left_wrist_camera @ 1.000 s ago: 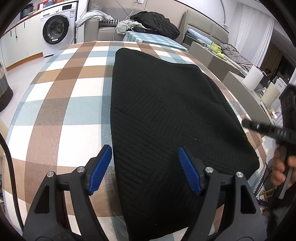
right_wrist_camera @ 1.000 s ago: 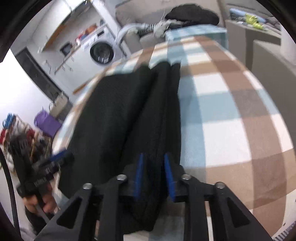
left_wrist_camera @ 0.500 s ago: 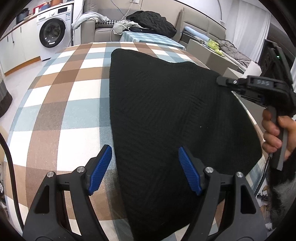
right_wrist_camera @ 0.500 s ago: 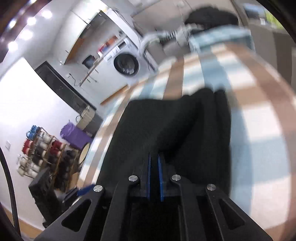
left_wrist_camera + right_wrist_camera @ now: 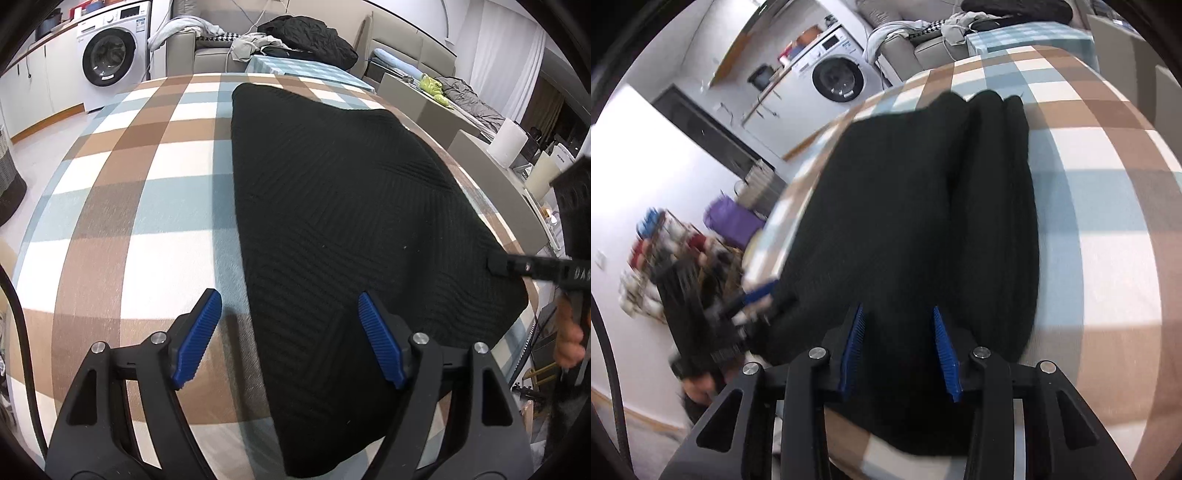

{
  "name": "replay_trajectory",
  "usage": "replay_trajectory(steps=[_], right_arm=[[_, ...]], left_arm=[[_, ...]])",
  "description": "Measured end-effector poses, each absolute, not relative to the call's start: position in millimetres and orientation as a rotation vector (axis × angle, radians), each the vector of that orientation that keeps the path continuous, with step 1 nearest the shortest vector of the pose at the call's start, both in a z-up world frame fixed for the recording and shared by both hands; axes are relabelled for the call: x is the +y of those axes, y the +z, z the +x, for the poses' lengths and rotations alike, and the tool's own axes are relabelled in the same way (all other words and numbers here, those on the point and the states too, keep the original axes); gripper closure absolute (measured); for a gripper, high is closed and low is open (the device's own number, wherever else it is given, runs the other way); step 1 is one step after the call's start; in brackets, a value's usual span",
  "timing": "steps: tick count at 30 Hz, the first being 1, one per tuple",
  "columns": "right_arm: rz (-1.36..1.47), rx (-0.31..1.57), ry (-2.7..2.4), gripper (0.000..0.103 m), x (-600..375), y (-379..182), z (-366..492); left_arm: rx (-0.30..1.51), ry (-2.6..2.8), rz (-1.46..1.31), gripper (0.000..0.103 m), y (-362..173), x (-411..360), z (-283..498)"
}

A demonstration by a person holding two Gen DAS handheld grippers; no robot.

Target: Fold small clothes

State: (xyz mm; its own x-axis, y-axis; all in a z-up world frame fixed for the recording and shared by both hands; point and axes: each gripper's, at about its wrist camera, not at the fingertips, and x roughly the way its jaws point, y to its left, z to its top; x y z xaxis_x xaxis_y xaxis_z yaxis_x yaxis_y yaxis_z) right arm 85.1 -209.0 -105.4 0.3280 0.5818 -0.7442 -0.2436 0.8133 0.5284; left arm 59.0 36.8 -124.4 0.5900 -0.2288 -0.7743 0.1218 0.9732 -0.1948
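A black ribbed knit garment [image 5: 343, 221] lies folded on the checked table [image 5: 147, 184]. My left gripper [image 5: 291, 339] is open over the garment's near left edge, one blue pad over the cloth, the other over the garment. In the right wrist view the same garment [image 5: 923, 221] shows stacked folds along its right side. My right gripper [image 5: 899, 350] is open low over the garment's near end, holding nothing. The right gripper also shows at the garment's right edge in the left wrist view [image 5: 517, 266].
The table's checked cloth [image 5: 1108, 221] is bare right of the garment. A washing machine [image 5: 107, 62], a sofa with clothes [image 5: 295, 40] and grey boxes [image 5: 424, 99] stand beyond the table. Shelves and a purple bag [image 5: 731, 221] stand left.
My right gripper, shut on the garment's fold and lifted half a second ago, has come down and opened, and the fold lies flat. The left gripper has stayed open and nearly still.
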Motion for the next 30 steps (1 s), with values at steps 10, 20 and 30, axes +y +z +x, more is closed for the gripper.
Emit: replay_trajectory(steps=[10, 20, 30], right_arm=[[0.310, 1.113, 0.529, 0.095, -220.0, -119.9, 70.8], [0.356, 1.080, 0.471, 0.069, -217.2, -118.6, 127.5], [0.399, 0.990, 0.403, 0.095, -208.6, -112.6, 213.4]], left_arm=[[0.927, -0.201, -0.130, 0.027, -121.0, 46.1, 40.7], [0.937, -0.242, -0.111, 0.026, -123.5, 35.0, 17.6], [0.887, -0.200, -0.102, 0.026, -114.2, 29.4, 60.7]])
